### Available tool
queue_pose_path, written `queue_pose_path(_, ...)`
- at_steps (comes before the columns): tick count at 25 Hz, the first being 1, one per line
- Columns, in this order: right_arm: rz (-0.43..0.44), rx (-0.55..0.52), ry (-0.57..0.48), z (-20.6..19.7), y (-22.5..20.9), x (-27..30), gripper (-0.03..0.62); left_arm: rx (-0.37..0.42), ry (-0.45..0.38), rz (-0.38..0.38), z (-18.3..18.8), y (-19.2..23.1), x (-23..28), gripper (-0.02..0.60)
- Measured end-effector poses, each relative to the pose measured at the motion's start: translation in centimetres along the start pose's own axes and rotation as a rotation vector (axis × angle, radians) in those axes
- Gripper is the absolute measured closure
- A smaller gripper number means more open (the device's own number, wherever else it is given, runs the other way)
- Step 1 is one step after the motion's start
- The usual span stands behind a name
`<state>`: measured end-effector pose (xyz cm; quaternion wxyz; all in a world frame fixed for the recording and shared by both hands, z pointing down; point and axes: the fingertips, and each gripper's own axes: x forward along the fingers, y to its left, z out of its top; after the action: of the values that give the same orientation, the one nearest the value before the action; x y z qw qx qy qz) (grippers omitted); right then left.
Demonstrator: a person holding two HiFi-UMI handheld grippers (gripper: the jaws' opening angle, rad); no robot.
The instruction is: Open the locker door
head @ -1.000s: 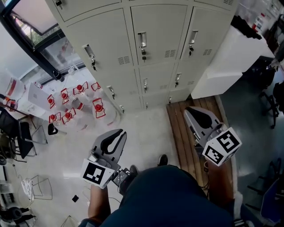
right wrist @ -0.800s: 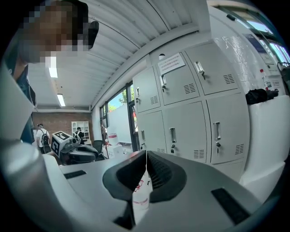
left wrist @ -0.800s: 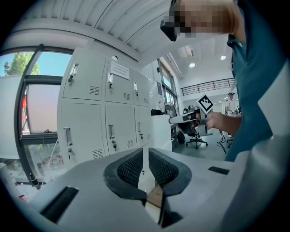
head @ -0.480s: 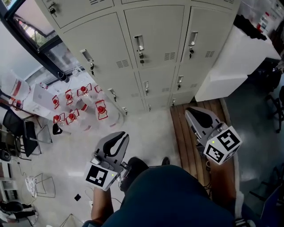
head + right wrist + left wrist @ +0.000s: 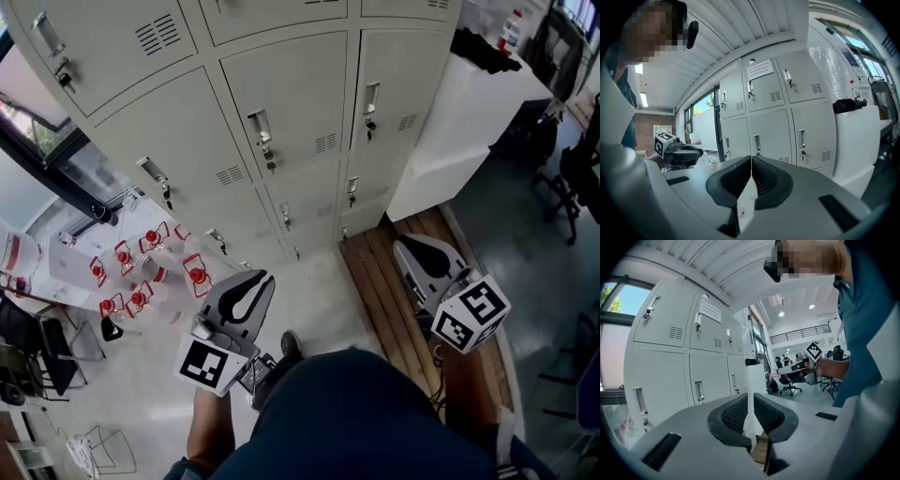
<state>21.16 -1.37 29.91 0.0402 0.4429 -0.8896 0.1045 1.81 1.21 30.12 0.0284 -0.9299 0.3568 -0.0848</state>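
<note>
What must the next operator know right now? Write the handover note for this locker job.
Left gripper: shut, empty, in front of the person, touching nothing.
Right gripper: shut, empty, also short of the lockers.
Lockers: straight ahead; every door in view is closed. The nearest middle door has its handle near its left edge.
Done: nothing yet; no handle has been touched.
Left: bring a gripper to a handle, open its jaws, close on the handle and pull the door open.
</note>
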Motion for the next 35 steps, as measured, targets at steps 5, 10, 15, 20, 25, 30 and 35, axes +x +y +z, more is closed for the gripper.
queue_pose_path(5,-0.063,0.019,-0.011,0.5,0.1,1.7,0.557,0.005,0.018,-0.062,-0.9,2.9,0.9,0.528)
queue_pose_path(10,-0.110,0.044,0.001,-0.3,0.0,3.3,0.557,-0.021,0.055,-0.099,-3.1,5.3,1.2,0.528)
queue_pose_path(15,-0.155,0.058,0.003,-0.5,-0.4,4.7,0.557,-0.024,0.046,-0.147,-3.3,7.0,2.6,0.528)
queue_pose_path(20,-0.195,0.066,-0.006,-0.3,-0.5,5.8,0.557,-0.015,0.027,-0.204,-2.9,8.2,4.0,0.528)
queue_pose_path(25,-0.252,0.070,-0.015,-0.1,-0.8,6.4,0.557,-0.009,0.019,-0.252,-3.0,9.7,4.7,0.528)
queue_pose_path(30,-0.299,0.072,-0.022,0.2,0.1,7.1,0.557,-0.012,0.019,-0.290,-3.4,11.6,4.7,0.528)
queue_pose_path(35,-0.294,0.098,0.022,-1.7,0.0,8.0,0.557,0.018,0.030,-0.313,-4.6,12.2,5.6,0.528)
